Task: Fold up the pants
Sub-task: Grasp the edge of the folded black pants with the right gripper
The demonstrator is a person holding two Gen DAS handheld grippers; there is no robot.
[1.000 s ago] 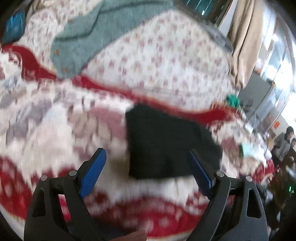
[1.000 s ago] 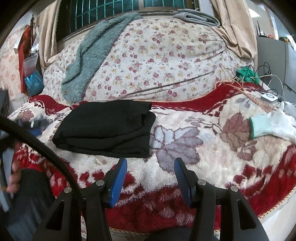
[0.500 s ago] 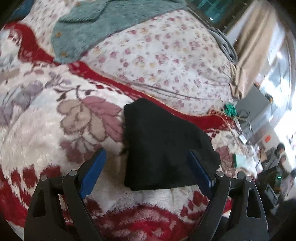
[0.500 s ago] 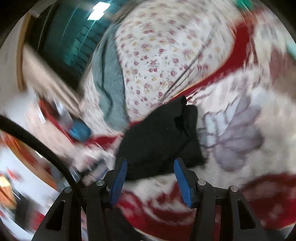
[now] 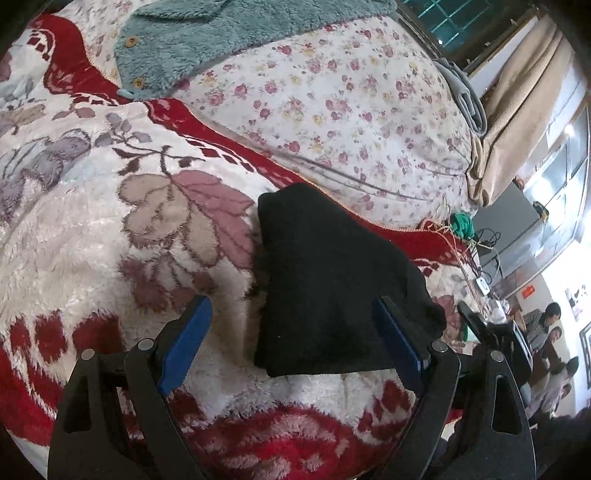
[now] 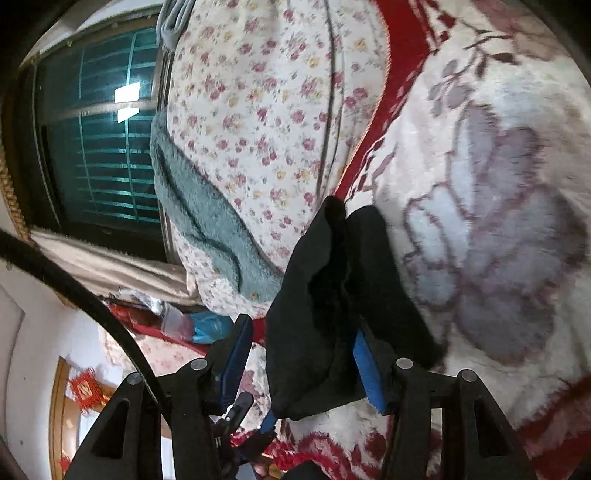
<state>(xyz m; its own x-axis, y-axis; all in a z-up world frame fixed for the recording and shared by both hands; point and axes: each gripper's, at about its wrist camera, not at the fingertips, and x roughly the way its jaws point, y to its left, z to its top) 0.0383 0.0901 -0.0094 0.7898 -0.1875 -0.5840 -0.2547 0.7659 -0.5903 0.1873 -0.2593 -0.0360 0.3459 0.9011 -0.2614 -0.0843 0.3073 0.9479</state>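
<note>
Folded black pants [image 5: 332, 291] lie centre frame on a fluffy red-and-white floral blanket [image 5: 110, 236]. Left gripper [image 5: 291, 332] gapes wide, empty; right gripper [image 6: 301, 360] parted around the pants' edge. Floral quilt [image 5: 332, 92], teal fleece [image 5: 221, 33] upper frame; barred window [image 6: 99, 147] upper left.

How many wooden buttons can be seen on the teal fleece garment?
2 in the left wrist view: one higher, one near the garment's lower corner. Others may be hidden.
</note>
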